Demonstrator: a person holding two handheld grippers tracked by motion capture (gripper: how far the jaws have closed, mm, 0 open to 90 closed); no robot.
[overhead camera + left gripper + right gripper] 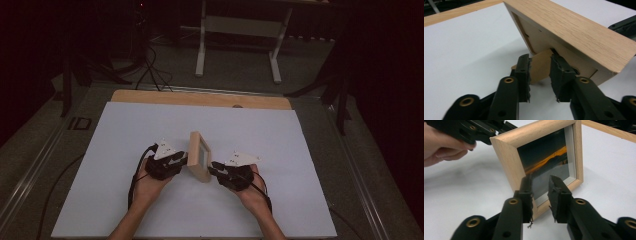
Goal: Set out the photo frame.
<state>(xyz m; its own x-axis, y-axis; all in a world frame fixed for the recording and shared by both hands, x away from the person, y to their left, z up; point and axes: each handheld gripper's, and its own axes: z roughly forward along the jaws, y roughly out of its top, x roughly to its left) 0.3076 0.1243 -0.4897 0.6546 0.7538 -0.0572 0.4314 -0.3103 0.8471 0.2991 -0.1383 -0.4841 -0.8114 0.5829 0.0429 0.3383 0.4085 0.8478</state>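
A small light-wood picture frame (199, 156) stands upright on the white board (280, 135), between my two grippers. From its back, in the left gripper view, the frame (579, 32) leans over a thin wooden stand flap (541, 73). My left gripper (540, 67) is open, with that flap in the gap between its jaws. The right gripper view faces the frame's (506, 157) front, which holds a dark sunset picture (546, 157). My right gripper (540, 187) is open just before the frame's lower edge, gripping nothing. From above, the left gripper (182, 159) and the right gripper (214, 167) flank the frame.
The white board lies on a wooden tabletop whose far edge (200, 98) shows as a strip. Beyond it stand a white table frame (235, 30) and floor cables (150, 70). Dark stands flank both sides.
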